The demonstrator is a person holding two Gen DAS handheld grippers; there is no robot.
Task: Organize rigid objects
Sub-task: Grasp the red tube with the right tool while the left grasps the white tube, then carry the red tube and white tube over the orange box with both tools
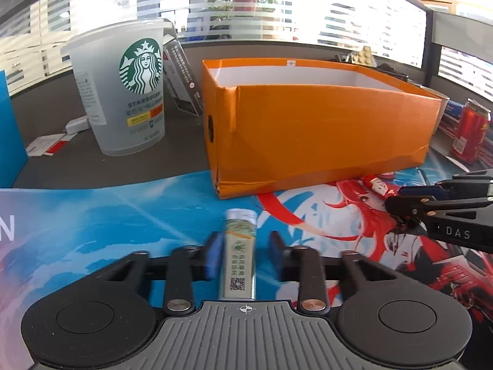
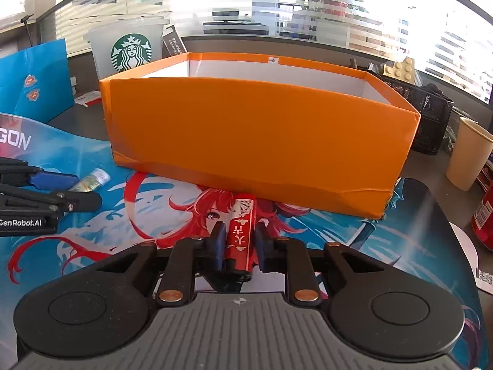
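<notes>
Grey desk (image 1: pixel 185 160), printed mat (image 1: pixel 92 215), orange box (image 1: pixel 323 135), Starbucks cup (image 1: pixel 123 92), red can (image 1: pixel 470 132)

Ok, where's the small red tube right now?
In the right wrist view, the red tube lies on the printed mat, between the right gripper jaws, just in front of the orange box.

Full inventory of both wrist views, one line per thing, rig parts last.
Open cardboard box: 1, orange with white inside, centre, on mat's far edge.
Printed desk mat: 1, blue and red, under both grippers.
Small cylindrical tube: 1, green-and-white label, lying on mat.
Small cylindrical tube: 1, red, lying on mat before box.
Translucent plastic cup: 1, frosted with green logo, left of box.
Drink can: 1, red, right of box.
Paper cup: 1, beige, right of box.
Mesh basket: 1, black, behind box, right.
Left gripper: 1, black, jaws around green tube.
Right gripper: 1, black, jaws clamped on red tube.
</notes>
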